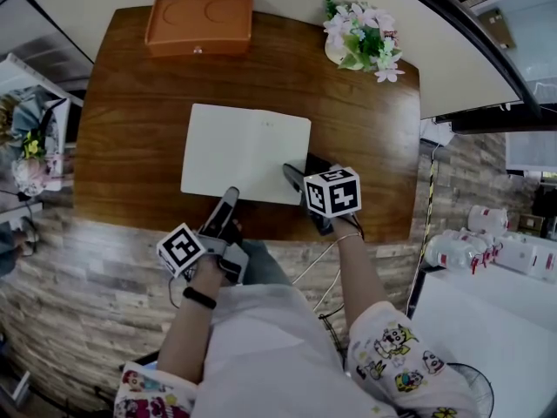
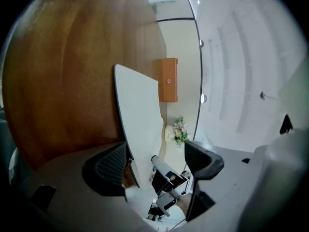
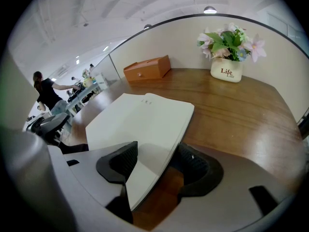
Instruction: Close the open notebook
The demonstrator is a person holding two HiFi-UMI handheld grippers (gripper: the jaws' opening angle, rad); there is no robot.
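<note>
Open white paper notebook (image 1: pixel 244 151): light, floppy pages. Right tongs (image 3: pixel 157 161) straddle its right edge, unclamped; left tongs (image 2: pixel 157 161) apart.

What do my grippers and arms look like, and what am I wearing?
The left gripper and right gripper are grey with dark ribbed jaw pads; each carries a white cube with black square markers. The sleeves are short, white, printed with cartoon figures. A black wristband circles the left wrist.
</note>
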